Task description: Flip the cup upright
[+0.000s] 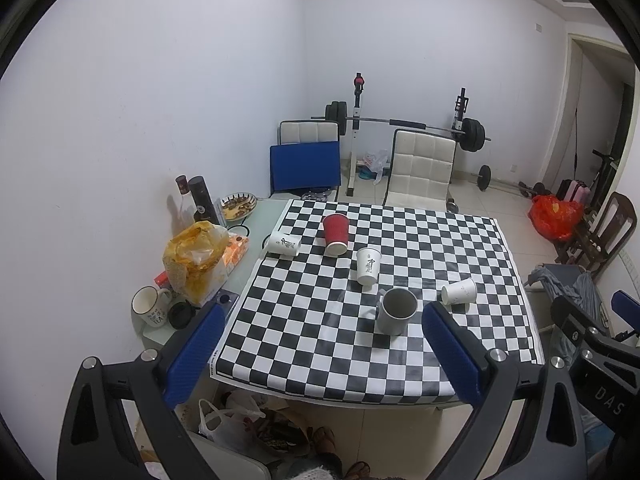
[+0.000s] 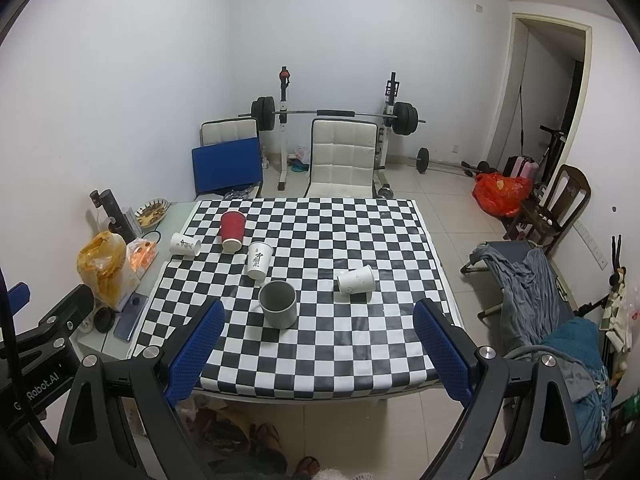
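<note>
On the checkered cloth (image 1: 320, 340) (image 2: 360, 344) a grey mug (image 1: 396, 310) (image 2: 279, 304) stands upright. A white paper cup (image 1: 459, 291) (image 2: 355, 279) lies on its side to the mug's right. A white printed cup (image 1: 368, 266) (image 2: 259, 260) stands behind the mug. A red cup (image 1: 336, 234) (image 2: 232, 230) stands upside down. Another white cup (image 1: 283, 243) (image 2: 185, 244) lies on its side at the cloth's left edge. My left gripper (image 1: 324, 340) and right gripper (image 2: 320, 338) are open and empty, above the table's near edge.
Left of the cloth are a yellow bag (image 1: 194, 260), a white mug (image 1: 149, 305), dark bottles (image 1: 202, 200), a snack plate (image 1: 238, 205) and a phone (image 2: 130, 316). Chairs (image 1: 420, 168) and a barbell rack (image 1: 400, 124) stand behind the table. A cot with clothes (image 2: 528, 284) is to the right.
</note>
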`<state>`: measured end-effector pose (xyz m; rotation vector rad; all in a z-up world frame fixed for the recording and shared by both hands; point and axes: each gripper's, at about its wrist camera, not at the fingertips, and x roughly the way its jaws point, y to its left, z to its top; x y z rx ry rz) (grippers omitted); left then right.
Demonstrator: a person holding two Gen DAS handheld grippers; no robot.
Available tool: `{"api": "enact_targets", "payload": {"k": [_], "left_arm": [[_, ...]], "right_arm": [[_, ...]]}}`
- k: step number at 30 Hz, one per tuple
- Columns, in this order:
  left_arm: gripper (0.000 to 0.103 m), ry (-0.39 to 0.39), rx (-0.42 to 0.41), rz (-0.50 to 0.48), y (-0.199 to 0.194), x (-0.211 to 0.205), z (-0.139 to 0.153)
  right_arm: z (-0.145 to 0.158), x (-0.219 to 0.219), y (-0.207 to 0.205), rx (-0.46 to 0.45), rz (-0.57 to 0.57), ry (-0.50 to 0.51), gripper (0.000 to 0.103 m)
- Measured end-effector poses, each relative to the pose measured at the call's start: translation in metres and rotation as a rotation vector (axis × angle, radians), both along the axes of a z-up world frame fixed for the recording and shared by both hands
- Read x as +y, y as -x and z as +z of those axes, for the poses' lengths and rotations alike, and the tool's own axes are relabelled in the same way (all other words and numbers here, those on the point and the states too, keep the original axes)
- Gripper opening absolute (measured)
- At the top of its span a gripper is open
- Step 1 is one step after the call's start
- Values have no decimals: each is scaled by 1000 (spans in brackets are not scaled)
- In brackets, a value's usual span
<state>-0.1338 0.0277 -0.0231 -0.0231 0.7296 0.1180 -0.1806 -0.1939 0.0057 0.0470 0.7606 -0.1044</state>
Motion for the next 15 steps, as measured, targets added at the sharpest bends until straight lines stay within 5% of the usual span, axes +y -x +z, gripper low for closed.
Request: {"api": "enact_targets", "payload": {"k": [15], "left_arm": [[101,2,-10,2,0,-1,2]], "right_arm": [[1,2,-2,-3,5,-1,97]]}}
